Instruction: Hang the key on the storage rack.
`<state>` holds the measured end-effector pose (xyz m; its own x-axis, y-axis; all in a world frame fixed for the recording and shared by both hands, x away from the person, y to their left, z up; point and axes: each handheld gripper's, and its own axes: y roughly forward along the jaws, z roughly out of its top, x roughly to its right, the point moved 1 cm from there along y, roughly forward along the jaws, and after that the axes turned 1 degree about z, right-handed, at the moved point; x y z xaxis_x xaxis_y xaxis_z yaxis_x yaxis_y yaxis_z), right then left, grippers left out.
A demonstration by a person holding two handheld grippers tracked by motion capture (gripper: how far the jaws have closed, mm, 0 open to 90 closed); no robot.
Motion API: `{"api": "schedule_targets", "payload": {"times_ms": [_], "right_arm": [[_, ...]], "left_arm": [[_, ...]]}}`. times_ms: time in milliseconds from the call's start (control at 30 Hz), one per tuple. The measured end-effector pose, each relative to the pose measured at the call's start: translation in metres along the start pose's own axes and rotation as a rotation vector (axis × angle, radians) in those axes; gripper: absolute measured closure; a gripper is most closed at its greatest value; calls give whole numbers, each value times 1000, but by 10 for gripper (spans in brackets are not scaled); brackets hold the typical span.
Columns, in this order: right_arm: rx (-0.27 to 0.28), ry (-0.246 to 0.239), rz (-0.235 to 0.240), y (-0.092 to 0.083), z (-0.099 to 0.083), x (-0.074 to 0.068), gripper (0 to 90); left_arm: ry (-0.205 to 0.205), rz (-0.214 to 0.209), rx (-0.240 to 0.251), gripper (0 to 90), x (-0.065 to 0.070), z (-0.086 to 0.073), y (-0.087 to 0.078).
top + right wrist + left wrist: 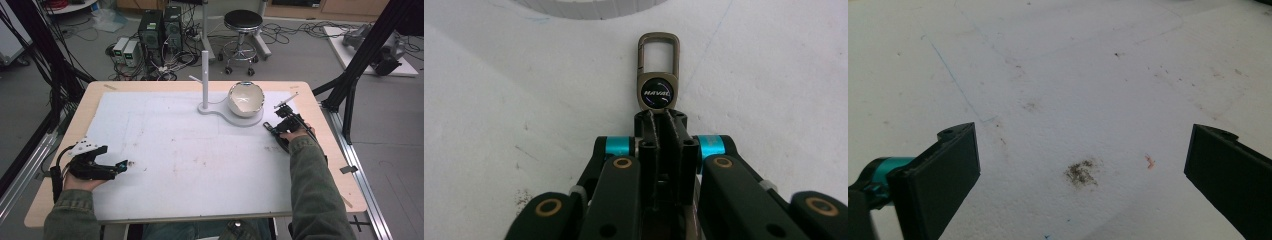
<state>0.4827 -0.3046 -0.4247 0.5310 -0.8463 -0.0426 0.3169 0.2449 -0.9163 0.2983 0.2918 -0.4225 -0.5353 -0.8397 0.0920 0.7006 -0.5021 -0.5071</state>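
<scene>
I have the right gripper (659, 117) with fingers clamped on the keychain (658, 75), just right of the white hook stand (205, 75). Its long axis extends straight ahead. Left gripper (1078, 165): fingers apart, farther away.

The keychain (658, 80), a bronze metal clasp with a round black "HAVAL" badge, lies flat on the mat's far right, pinched at its near end.
</scene>
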Motion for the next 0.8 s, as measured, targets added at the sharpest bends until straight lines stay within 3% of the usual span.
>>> {"api": "schedule_targets", "payload": {"times_ms": [100,333,800], "right_arm": [[6,-6,-20,0,0,-2,858],[30,17,-14,-5,-1,2,860],[149,43,70,-39,-14,1,860]], "left_arm": [[1,-1,0,18,0,0,0],[-5,0,6,18,0,0,-1],[-5,-2,6,18,0,0,-1]]}}
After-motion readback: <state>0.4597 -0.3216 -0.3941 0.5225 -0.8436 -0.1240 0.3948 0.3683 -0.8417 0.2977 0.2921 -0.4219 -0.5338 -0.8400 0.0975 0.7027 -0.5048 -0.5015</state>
